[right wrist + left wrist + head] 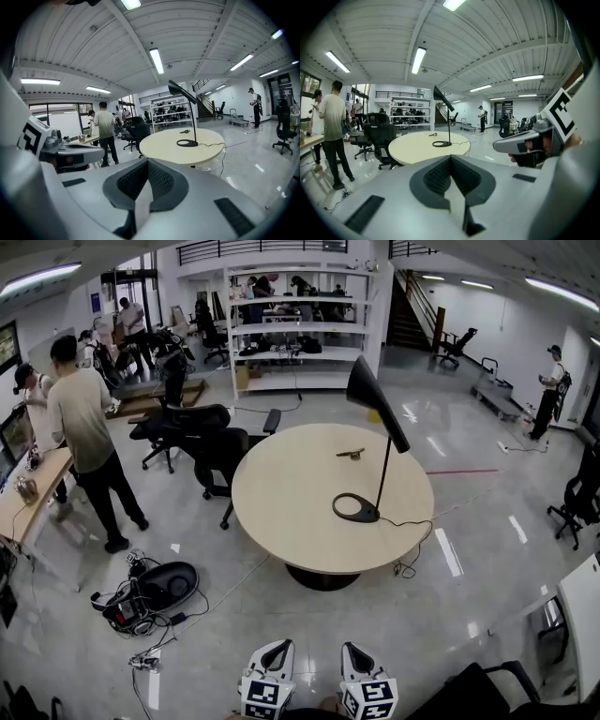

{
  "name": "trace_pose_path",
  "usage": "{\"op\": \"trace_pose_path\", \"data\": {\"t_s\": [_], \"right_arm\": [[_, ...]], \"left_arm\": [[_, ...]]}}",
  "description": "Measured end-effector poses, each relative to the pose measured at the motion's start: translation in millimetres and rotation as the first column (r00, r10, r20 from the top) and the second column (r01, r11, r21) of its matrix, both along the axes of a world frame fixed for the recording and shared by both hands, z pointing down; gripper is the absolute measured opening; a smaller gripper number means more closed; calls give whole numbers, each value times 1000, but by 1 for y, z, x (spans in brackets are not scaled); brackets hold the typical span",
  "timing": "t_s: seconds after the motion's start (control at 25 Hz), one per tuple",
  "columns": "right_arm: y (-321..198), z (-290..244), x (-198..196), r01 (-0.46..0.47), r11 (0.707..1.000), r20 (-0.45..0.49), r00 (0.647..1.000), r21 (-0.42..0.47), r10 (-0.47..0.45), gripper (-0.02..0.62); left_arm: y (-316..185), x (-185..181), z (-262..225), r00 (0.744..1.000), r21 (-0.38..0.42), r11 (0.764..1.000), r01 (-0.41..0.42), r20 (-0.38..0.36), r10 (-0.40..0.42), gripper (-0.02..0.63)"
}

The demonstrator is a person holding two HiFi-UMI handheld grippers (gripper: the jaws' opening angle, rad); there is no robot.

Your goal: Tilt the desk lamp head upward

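A black desk lamp stands on the round cream table [281,493]. Its ring base [356,508] sits near the table's right edge, and the cone-shaped head [375,401] slopes down to the right atop a thin stem. Both grippers are held low at the bottom of the head view, well short of the table: my left gripper [272,651] and my right gripper [356,652]. In the left gripper view the left gripper [451,161] has its jaws together, empty, with the lamp head [443,98] far ahead. My right gripper [147,165] also looks shut and empty, facing the lamp head [180,91].
A small dark object [351,454] lies on the table behind the lamp. The lamp's cable [412,540] drops over the right edge. Black office chairs [202,442] crowd the table's left side. A person [89,427] stands at left; gear [150,592] lies on the floor.
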State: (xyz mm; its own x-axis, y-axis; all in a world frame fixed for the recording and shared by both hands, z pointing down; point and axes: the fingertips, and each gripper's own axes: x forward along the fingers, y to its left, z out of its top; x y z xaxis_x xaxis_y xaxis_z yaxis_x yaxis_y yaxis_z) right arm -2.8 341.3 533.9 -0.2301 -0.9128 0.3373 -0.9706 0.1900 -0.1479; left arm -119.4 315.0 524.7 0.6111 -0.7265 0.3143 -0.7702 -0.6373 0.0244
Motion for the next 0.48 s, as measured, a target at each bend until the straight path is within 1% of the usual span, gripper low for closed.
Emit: {"op": "trace_pose_path", "data": {"t_s": [0.16, 0.28, 0.48], "right_arm": [[0, -4, -3, -11, 1000, -3, 1000, -17, 11, 14], [-2, -9, -3, -31, 999, -4, 1000, -14, 31, 14], [-8, -10, -1, -55, 998, -4, 998, -9, 55, 14]], "left_arm": [[0, -2, -2, 1000, 6, 1000, -2, -3, 2, 48], [1, -5, -5, 1000, -10, 1000, 2, 0, -2, 48], [1, -3, -7, 1000, -5, 1000, -18, -12, 18, 48]]}}
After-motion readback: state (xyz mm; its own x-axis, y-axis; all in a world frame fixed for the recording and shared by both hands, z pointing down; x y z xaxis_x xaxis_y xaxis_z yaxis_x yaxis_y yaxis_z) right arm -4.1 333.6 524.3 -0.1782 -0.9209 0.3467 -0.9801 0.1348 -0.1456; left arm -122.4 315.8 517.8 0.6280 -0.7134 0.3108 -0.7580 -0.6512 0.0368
